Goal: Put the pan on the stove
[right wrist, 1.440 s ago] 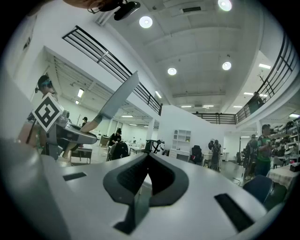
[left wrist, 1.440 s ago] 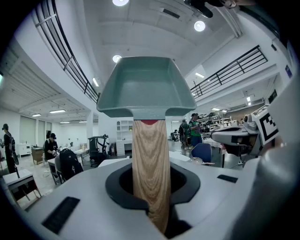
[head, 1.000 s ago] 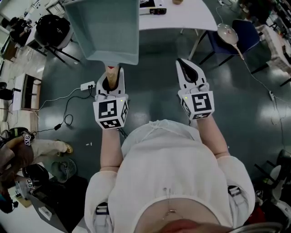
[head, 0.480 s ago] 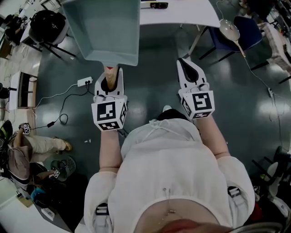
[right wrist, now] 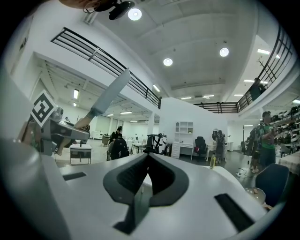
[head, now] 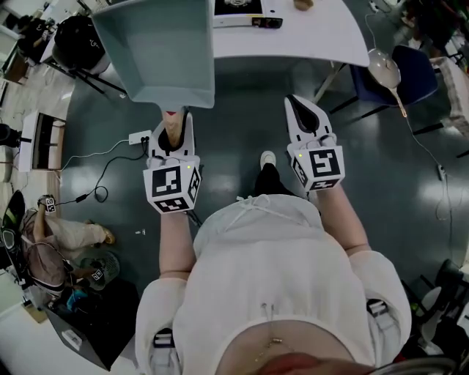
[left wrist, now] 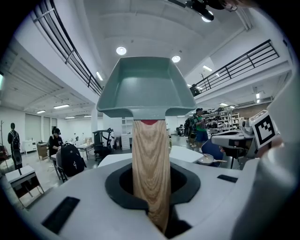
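Observation:
A square grey-green pan [head: 157, 47] with a wooden handle [head: 174, 130] hangs in the air over the dark floor, short of a white table [head: 308, 33]. My left gripper [head: 174, 123] is shut on that handle. In the left gripper view the handle [left wrist: 150, 164] runs up from between the jaws to the pan [left wrist: 145, 86]. My right gripper [head: 300, 108] is level with the left one, to its right, jaws together and empty; in its own view [right wrist: 146, 161] nothing sits between the pads. The pan's edge [right wrist: 110, 96] shows at left there.
A dark flat device [head: 245, 16] lies on the table's near edge. A blue chair [head: 410, 69] with a pale ladle-like thing [head: 385, 69] stands right of the table. A black backpack [head: 77, 44] and a floor cable [head: 110, 157] are at the left. A person [head: 44, 242] crouches at lower left.
The table has drawn nearer and shows more of its top. The pan and both grippers keep their hold and spacing. A foot has stepped forward between the grippers.

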Demonstrator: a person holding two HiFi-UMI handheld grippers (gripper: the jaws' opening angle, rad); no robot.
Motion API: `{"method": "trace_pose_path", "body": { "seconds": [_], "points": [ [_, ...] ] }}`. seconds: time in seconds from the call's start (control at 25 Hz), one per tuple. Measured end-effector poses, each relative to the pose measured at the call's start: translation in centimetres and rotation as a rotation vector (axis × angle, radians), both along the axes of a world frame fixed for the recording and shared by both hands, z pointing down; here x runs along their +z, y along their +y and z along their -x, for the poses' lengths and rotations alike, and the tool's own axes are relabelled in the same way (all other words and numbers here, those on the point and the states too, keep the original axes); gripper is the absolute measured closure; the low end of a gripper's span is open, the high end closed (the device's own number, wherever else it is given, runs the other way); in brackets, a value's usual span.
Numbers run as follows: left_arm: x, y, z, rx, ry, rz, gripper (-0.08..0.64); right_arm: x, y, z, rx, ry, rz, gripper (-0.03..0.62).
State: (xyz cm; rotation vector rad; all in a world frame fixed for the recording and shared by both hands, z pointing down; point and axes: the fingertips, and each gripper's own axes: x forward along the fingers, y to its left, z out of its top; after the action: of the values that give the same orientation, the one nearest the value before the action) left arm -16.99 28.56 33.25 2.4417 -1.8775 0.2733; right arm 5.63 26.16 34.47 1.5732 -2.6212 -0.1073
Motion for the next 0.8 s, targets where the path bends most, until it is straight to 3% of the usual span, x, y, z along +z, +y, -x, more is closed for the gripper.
{"method": "trace_pose_path", "body": {
  "seconds": [0.44, 0.8],
  "points": [
    [-1.5, -15.9, -6.7, -0.03, -0.021, 0.005, 0.486, -1.5, -16.9, -6.2, -0.029, 0.002, -0.008, 0.586],
    [-0.1, -24.6, -8.1, -0.033, -0.055, 0.053, 0.485, -0.7, -26.0, -6.8, -0.057, 0.003, 0.011, 0.586]
  ]
}}
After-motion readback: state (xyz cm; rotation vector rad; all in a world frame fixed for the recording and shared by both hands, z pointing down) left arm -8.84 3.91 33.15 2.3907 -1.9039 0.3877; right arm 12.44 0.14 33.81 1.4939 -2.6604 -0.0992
